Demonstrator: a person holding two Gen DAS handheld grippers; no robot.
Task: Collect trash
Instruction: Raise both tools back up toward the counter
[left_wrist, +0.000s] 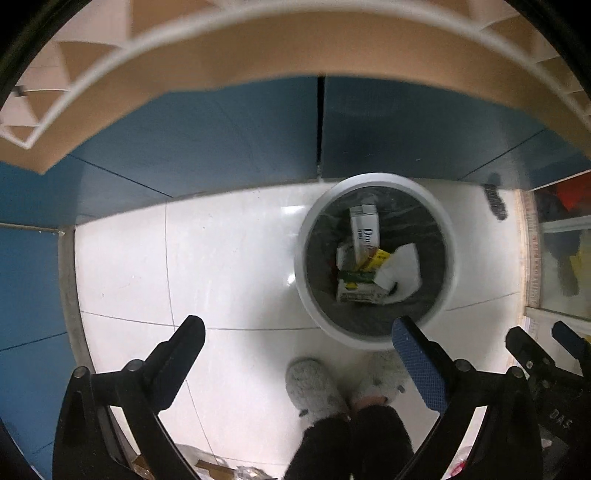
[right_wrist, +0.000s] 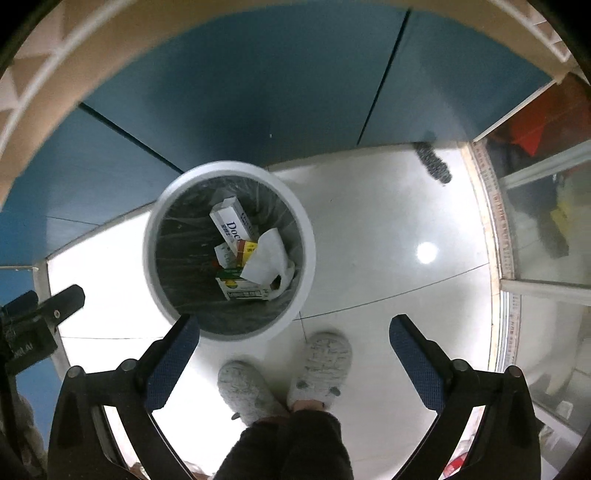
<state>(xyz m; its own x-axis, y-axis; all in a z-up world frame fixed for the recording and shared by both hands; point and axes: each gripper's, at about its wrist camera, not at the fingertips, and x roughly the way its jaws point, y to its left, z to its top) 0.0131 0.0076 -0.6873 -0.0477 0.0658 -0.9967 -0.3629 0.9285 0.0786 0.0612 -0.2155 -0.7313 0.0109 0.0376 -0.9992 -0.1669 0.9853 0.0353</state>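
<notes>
Left gripper: spread wide, empty, touching nothing, hanging above the floor. Right gripper: likewise wide open and empty.

Below and just ahead of both, on the floor against the blue wall: bin, round, white-rimmed, dark liner. From the left gripper, off to the right, its right finger overlapping the near rim in view; from the right gripper, off to the left, left finger likewise over the near rim. Neither clearly nearer.

Trash already inside: white carton leaning up, long axis running away from the grippers, green-and-white box lying crosswise below it, yellow pack between, crumpled tissue to the right.

Near the floor's far right corner: small dark object, too blurred to name. Slippers directly beneath.

Judging by this: both grippers free for the next pickup.
</notes>
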